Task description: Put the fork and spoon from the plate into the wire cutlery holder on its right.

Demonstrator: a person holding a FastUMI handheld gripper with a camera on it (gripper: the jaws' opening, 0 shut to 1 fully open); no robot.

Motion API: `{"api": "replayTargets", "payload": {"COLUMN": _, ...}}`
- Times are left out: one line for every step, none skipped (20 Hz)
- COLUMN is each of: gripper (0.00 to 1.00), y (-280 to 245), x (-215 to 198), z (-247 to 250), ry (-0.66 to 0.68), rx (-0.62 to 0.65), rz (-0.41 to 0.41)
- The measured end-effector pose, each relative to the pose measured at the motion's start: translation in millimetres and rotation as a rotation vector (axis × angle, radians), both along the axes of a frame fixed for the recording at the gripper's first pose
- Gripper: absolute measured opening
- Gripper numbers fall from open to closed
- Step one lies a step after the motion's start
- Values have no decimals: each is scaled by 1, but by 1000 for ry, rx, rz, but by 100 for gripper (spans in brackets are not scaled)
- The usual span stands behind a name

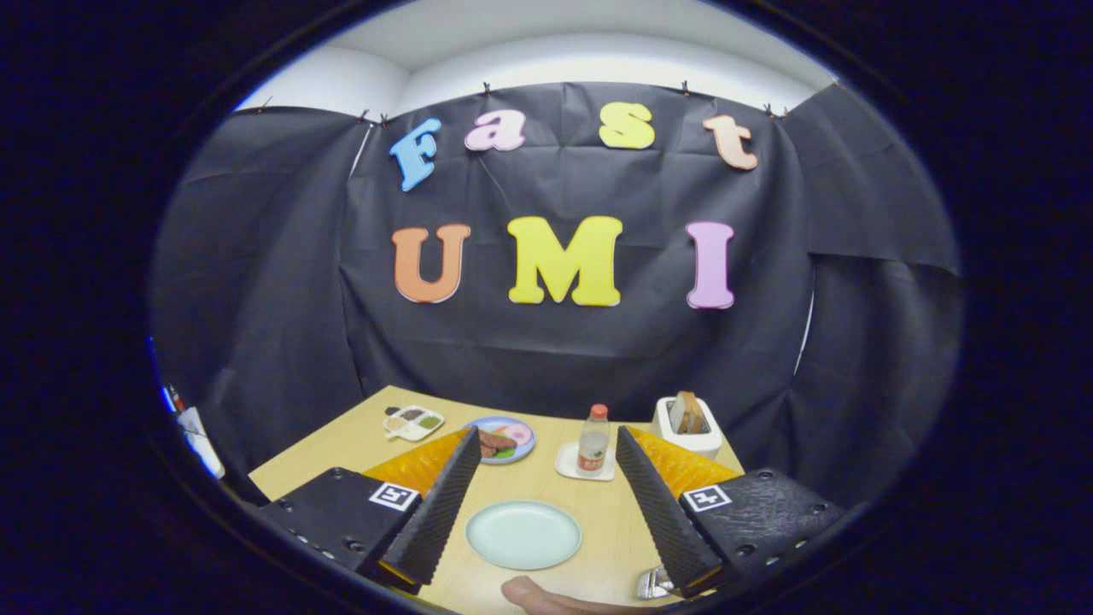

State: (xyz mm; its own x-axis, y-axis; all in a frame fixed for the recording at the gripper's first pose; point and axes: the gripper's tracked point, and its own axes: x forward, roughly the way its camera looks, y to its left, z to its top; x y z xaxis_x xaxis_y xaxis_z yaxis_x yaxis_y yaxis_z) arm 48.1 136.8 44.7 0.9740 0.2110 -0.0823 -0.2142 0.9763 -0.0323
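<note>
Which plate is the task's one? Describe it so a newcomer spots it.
On the wooden table, look between the open gripper's fingers. The pale green plate lies there, bare; the blue plate beyond it carries food.

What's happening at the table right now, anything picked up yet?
Nothing is held. The hand-held gripper hangs above the wooden table with its fingers wide open, and the pale green plate lies between them; no cutlery is visible on it. A metal object shows beside the near end of one finger, too cut off to identify. Beyond the fingers stand a plate of food, a bottle and a toaster.
</note>
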Motion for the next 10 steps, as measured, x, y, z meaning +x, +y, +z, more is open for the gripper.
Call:
{"api": "replayTargets", "payload": {"gripper": 96, "y": -1, "x": -5, "z": 9, "ry": -31, "rx": 9, "rz": -3}}
{"api": "replayTargets", "payload": {"gripper": 96, "y": -3, "x": -10, "z": 17, "ry": -62, "rx": 18, "rz": -2}}
{"api": "replayTargets", "payload": {"gripper": 96, "y": -3, "x": -16, "z": 26, "ry": -94, "rx": 22, "rz": 4}}
{"api": "replayTargets", "payload": {"gripper": 96, "y": -5, "x": -20, "z": 33, "ry": -121, "rx": 18, "rz": 8}}
{"api": "replayTargets", "payload": {"gripper": 96, "y": -7, "x": -28, "z": 39, "ry": -149, "rx": 18, "rz": 16}}
{"api": "replayTargets", "payload": {"gripper": 96, "y": -8, "x": -34, "z": 43, "ry": -170, "rx": 9, "rz": 21}}
{"api": "replayTargets", "payload": {"gripper": 96, "y": -11, "x": -41, "z": 45, "ry": -188, "rx": 0, "rz": 24}}
{"api": "replayTargets", "payload": {"gripper": 96, "y": -14, "x": -46, "z": 45, "ry": -198, "rx": -9, "rz": 26}}
{"api": "replayTargets", "payload": {"gripper": 96, "y": -20, "x": -52, "z": 46, "ry": -207, "rx": -9, "rz": 24}}
{"api": "replayTargets", "payload": {"gripper": 96, "y": -24, "x": -56, "z": 43, "ry": -203, "rx": -7, "rz": 21}}
